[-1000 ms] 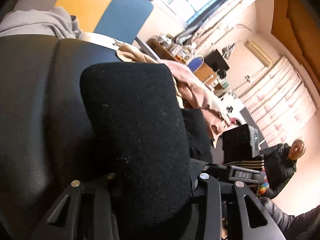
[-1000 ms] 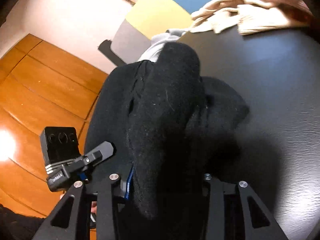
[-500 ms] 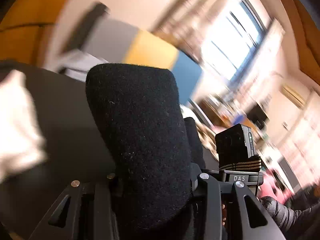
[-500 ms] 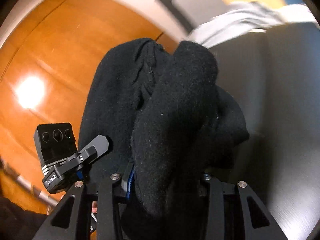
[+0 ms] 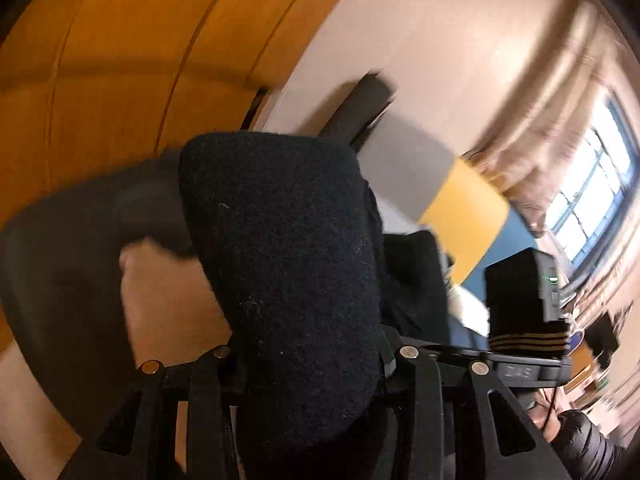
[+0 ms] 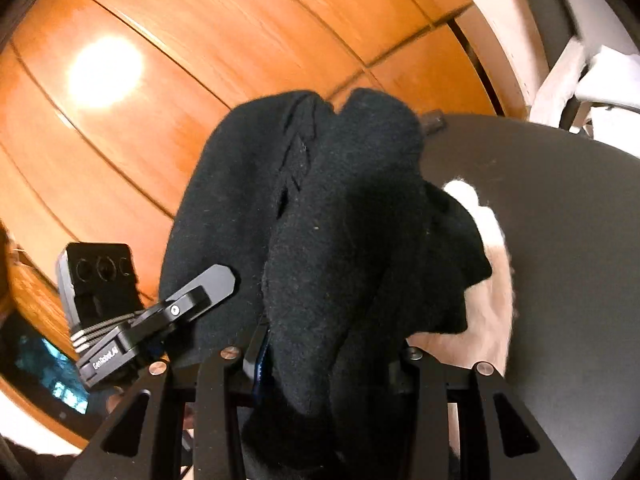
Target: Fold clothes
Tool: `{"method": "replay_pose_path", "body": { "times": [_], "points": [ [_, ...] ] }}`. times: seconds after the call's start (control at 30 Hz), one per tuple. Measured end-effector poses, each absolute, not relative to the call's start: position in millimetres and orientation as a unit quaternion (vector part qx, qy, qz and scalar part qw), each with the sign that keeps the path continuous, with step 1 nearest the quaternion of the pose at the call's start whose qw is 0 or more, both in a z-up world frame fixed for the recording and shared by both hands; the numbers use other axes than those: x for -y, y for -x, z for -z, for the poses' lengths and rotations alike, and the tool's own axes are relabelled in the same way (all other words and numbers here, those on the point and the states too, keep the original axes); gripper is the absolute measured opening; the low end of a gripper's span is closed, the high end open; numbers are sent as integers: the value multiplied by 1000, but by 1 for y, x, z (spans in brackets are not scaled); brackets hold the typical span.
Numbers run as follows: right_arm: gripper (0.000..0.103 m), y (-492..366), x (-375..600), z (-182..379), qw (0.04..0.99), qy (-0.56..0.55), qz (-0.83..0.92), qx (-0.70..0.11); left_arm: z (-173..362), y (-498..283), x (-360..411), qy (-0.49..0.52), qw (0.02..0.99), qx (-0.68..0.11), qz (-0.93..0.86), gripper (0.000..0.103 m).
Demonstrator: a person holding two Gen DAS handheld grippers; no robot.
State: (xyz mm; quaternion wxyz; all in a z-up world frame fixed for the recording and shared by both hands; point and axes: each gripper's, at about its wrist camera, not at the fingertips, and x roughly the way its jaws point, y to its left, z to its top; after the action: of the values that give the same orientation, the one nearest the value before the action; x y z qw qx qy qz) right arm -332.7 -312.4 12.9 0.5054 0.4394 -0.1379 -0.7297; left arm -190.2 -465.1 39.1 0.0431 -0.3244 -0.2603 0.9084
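A black fleece garment (image 5: 288, 272) bulges out of my left gripper (image 5: 308, 364), which is shut on it and held above the dark table (image 5: 68, 264). In the right wrist view the same black garment (image 6: 332, 248) hangs bunched in my right gripper (image 6: 320, 360), which is also shut on it. The fingertips of both grippers are hidden by the cloth. The left gripper (image 6: 168, 312) shows at the left in the right wrist view, the right gripper's camera block (image 5: 520, 300) at the right in the left wrist view.
A pale cream folded cloth (image 5: 168, 304) lies on the dark table under the garment; it also shows in the right wrist view (image 6: 484, 300). An orange wood wall (image 6: 200, 60) stands behind. A grey, yellow and blue panel (image 5: 460, 204) and a window (image 5: 592, 200) are at the right.
Both grippers have swung left with the black garment, from facing the clothes pile and window to facing the wood wall. The cream cloth has come into view below.
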Motion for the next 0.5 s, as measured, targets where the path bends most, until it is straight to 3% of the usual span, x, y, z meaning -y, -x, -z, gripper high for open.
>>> {"method": "replay_pose_path", "body": {
  "times": [0.1,0.2,0.4,0.47,0.5],
  "points": [
    [41,358,338,26,466,-487,730,107,15,206,487,370,0,283,-885,44],
    [44,370,335,61,466,-498,720,122,18,200,490,348,19,293,-890,45],
    [50,360,317,47,471,-479,735,91,-5,186,495,346,36,282,-894,48],
    [63,360,303,27,455,-447,768,48,-14,170,506,344,14,265,-900,49],
    [65,359,296,17,448,-430,783,27,-18,162,512,344,3,257,-903,50]
  ]
}}
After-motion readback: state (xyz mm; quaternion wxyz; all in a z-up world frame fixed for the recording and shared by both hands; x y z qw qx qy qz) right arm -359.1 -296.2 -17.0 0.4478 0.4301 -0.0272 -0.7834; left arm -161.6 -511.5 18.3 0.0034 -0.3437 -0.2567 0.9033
